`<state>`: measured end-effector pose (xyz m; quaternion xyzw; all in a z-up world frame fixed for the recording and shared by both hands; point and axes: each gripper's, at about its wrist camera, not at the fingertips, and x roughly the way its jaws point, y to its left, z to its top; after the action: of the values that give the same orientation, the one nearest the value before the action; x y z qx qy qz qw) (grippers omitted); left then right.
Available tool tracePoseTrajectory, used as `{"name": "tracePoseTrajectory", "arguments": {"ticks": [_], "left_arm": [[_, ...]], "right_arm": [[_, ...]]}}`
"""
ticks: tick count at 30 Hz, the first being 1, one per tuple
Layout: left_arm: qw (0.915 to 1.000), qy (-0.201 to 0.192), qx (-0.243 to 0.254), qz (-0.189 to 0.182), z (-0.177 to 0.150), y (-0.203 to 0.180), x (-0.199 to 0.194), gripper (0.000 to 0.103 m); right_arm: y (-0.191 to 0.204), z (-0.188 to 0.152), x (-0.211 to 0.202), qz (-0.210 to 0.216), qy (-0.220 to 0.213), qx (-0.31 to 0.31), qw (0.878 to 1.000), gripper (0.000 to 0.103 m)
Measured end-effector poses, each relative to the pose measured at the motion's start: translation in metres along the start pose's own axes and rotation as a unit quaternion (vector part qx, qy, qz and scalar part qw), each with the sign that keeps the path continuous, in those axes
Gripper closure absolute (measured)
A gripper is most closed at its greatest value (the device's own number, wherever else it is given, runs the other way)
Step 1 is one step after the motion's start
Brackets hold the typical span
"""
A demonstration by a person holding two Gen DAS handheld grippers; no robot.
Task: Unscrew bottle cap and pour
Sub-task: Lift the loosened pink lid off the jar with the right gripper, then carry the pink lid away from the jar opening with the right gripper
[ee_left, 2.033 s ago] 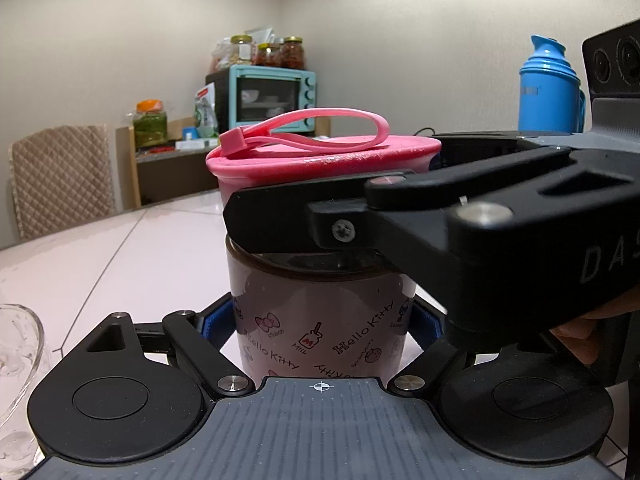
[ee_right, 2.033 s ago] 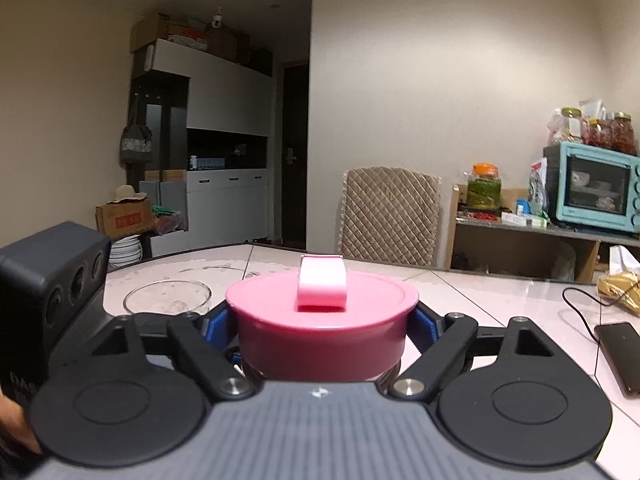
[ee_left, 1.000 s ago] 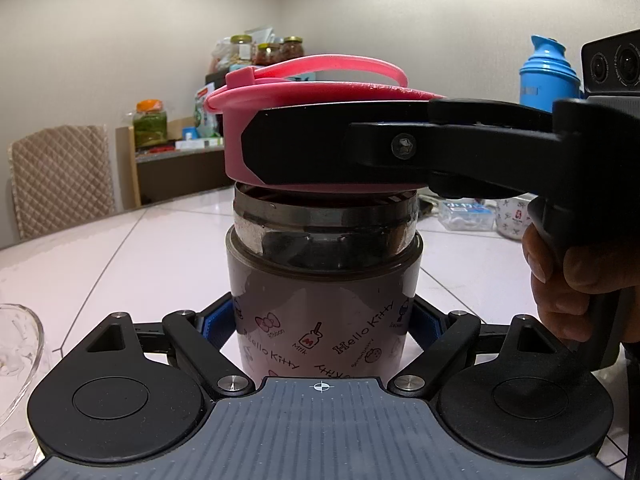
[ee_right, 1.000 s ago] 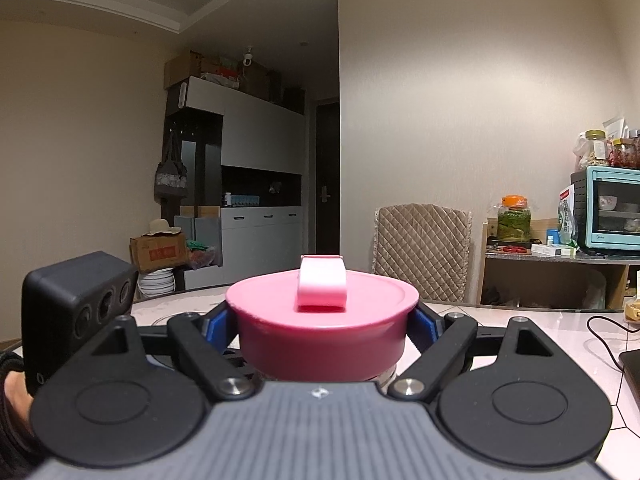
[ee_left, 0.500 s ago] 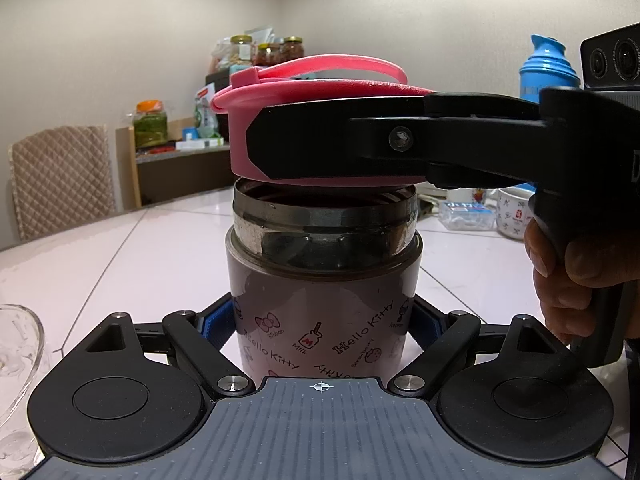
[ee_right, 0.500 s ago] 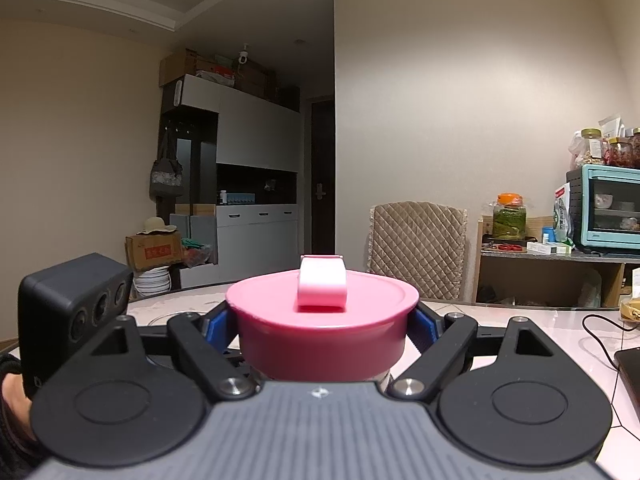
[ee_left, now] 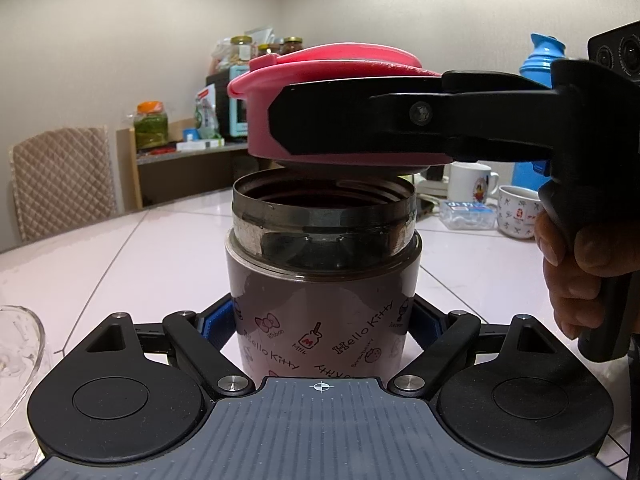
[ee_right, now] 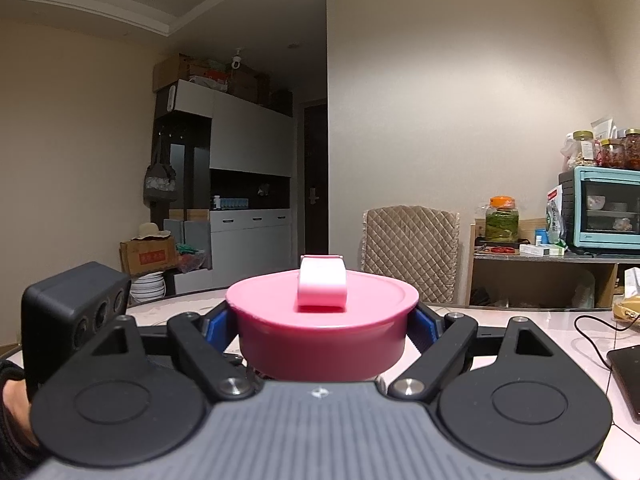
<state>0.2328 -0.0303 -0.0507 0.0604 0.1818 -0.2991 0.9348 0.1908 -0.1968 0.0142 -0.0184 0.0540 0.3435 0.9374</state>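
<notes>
Bottle (ee_left: pixel 322 300), open-mouthed and upright, is standing on the white tabletop (ee_left: pixel 132 256) with the left gripper (ee_left: pixel 322 322) pinching its printed body in its jaws, while the right gripper (ee_right: pixel 322 326) is holding the pink cap (ee_left: pixel 336 80) clamped just above the rim.

Both grippers clamped, one above the other.
The left gripper (ee_left: pixel 322 320) gripped the jar (ee_left: pixel 320 300); the right gripper (ee_right: pixel 322 320) held level just over its mouth.
</notes>
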Motion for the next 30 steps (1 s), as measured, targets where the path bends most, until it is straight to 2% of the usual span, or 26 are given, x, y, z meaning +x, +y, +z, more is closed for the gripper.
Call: {"name": "tracePoseTrajectory", "arguments": {"ticks": [30], "left_arm": [[0.9994, 0.004, -0.018, 0.030, 0.008, -0.005, 0.005, 0.013]], "right_arm": [[-0.008, 0.003, -0.012, -0.036, 0.001, 0.017, 0.999, 0.018]]}}
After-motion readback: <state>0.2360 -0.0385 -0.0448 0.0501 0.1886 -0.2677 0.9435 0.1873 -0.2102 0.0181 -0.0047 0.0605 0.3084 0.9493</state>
